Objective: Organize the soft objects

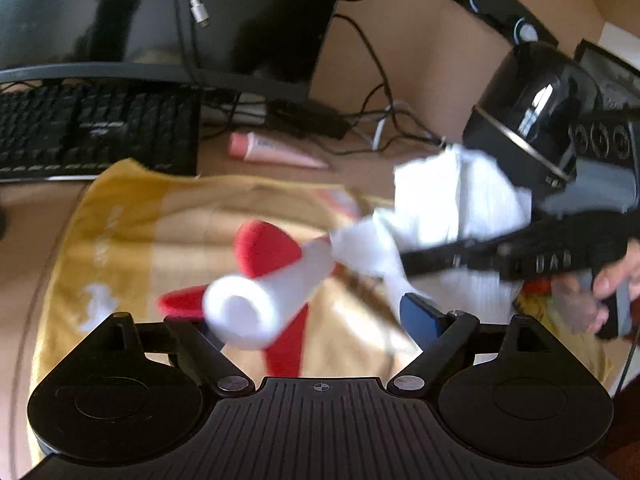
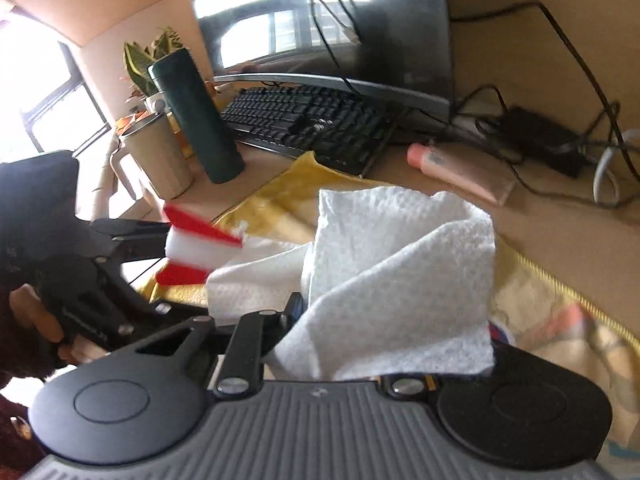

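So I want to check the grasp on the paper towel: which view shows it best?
The right wrist view: the paper towel fills the centre, its embossed folds sharp, rising from the right hand-held gripper. The left wrist view shows it smaller, blurred and off to the right, partly behind a red-and-white soft toy.

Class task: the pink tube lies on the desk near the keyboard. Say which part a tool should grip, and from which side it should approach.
Grip the pink tube across its rounded middle, coming from above. It lies flat with bare desk around it; its crimped end looks too thin.
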Demonstrator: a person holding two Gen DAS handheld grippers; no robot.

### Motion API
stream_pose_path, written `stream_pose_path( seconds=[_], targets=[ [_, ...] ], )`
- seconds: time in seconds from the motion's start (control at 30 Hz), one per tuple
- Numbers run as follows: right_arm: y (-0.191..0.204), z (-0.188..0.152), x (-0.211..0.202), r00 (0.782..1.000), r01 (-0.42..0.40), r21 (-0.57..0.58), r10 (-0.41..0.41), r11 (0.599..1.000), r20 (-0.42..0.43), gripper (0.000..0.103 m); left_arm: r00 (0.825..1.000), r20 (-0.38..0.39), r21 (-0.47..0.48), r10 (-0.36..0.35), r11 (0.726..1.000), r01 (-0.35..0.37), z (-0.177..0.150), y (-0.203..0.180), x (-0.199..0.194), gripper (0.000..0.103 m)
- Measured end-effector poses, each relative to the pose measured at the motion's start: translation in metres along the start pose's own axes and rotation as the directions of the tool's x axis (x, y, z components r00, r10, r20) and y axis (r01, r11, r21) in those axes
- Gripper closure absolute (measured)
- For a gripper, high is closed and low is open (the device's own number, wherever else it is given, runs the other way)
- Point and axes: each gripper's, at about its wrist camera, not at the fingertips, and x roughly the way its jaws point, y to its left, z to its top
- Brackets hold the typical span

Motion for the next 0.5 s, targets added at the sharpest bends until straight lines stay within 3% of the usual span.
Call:
stream_pose_path(
  seconds=[0.1, 0.23, 0.3, 0.4, 0.5],
  targets=[
    [0.005, 0.007, 0.003, 0.999, -0.018, -0.011, 0.019, 1.000, 0.039, 0.079, 0.998, -0.023, 0.008, 0.057, 0.998, -0.057, -0.011, 0.006, -0.018, 0.010],
    [0.006, 0.007, 0.028, 0.989, -0.143, 0.049, 0.141, 0.989, 0.038, 0.080, 0.992, -0.044, -0.057, 0.118, 0.991, -0.120, -0.020, 0.028, -0.031, 0.010],
    [0.014, -0.001, 0.049, 0.996, -0.080, 0.001, 0.080, 0.997, -0.024, 0.079, 0.991, -0.041, -0.123, 0.127, 0.984, -0.131, -0.020, 0.040, -0.030, 0.010],
    [0.015, -0.013, 0.051, 0.998, -0.012, -0.044, 0.009, 0.999, -0.058, 0.079, 0.996, 0.009, -0.258, 0.087, 0.963, -0.082, -0.014, 0.055, -0.033, 0.010],
    [0.011, -0.027, 0.020, 0.999, 0.019, -0.061, -0.022, 0.998, -0.050, 0.077, 0.993, 0.115, -0.365, -0.022, 0.929, 0.063, 0.000, 0.064, -0.034, 0.009]
  ],
)
